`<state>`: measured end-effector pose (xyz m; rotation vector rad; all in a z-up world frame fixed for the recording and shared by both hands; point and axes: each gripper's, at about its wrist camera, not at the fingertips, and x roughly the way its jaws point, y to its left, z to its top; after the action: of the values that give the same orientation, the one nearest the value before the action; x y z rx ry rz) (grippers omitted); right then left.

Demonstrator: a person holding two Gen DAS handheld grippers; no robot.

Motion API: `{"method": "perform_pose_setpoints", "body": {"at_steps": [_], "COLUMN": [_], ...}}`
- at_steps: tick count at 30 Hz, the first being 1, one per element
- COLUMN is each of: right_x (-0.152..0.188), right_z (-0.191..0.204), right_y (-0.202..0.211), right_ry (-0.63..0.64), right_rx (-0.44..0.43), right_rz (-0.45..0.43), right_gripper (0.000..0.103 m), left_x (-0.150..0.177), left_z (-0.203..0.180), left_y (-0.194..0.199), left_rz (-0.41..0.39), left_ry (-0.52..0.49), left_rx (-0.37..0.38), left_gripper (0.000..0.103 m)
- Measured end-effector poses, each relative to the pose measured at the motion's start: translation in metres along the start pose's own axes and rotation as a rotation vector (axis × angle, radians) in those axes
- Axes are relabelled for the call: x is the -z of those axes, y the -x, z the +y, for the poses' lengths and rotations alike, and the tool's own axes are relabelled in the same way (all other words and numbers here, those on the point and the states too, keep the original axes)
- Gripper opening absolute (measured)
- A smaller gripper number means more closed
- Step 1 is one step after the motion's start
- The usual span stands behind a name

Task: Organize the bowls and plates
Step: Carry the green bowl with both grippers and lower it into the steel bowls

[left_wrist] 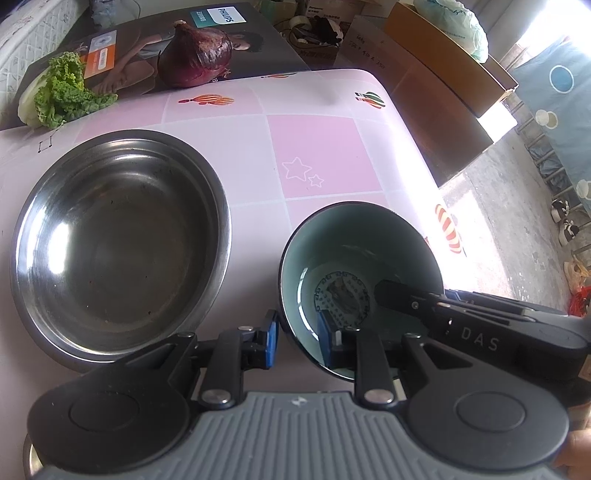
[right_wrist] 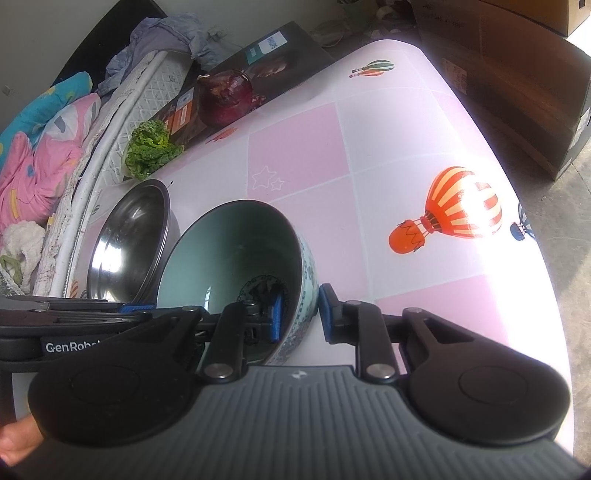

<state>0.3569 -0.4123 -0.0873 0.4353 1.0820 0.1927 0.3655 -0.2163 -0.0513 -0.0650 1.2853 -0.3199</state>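
A ceramic bowl point(left_wrist: 354, 251) with a pale green inside and a blue pattern outside point(right_wrist: 236, 243) is tilted on the pink table. My left gripper point(left_wrist: 297, 334) straddles its left rim, one pad inside and one outside. My right gripper point(right_wrist: 299, 312) straddles the opposite rim the same way, and its finger shows inside the bowl in the left wrist view point(left_wrist: 399, 295). A wide steel bowl point(left_wrist: 118, 243) sits just left of the ceramic bowl and also shows in the right wrist view point(right_wrist: 129, 240).
A red onion point(left_wrist: 195, 53) and a lettuce leaf point(left_wrist: 59, 92) lie at the table's far edge by a dark box point(left_wrist: 243, 33). The table's right edge point(left_wrist: 417, 147) drops to the floor beside cardboard boxes point(left_wrist: 443, 74). Bedding point(right_wrist: 40, 122) lies at the left.
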Motion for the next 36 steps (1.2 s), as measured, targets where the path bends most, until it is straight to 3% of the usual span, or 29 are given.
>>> {"method": "perform_pose_setpoints", "body": {"at_steps": [18, 28, 36], "right_x": [-0.005, -0.014, -0.021], "right_z": [0.013, 0.057, 0.109], "right_y": [0.025, 0.047, 0.032], "right_ry": [0.025, 0.081, 0.131], "right_rx": [0.002, -0.013, -0.058], "right_rz": [-0.042, -0.086, -0.08], "right_gripper": [0.019, 0.019, 0.019], "left_x": [0.002, 0.007, 0.009], "left_z": [0.002, 0.024, 0.069], "left_y": [0.028, 0.068, 0.092], "left_rz": [-0.043, -0.109, -0.142], "left_ry": [-0.005, 0.023, 0.08], "left_rx": [0.021, 0.025, -0.009], "left_gripper": [0.023, 0.023, 0.023]}}
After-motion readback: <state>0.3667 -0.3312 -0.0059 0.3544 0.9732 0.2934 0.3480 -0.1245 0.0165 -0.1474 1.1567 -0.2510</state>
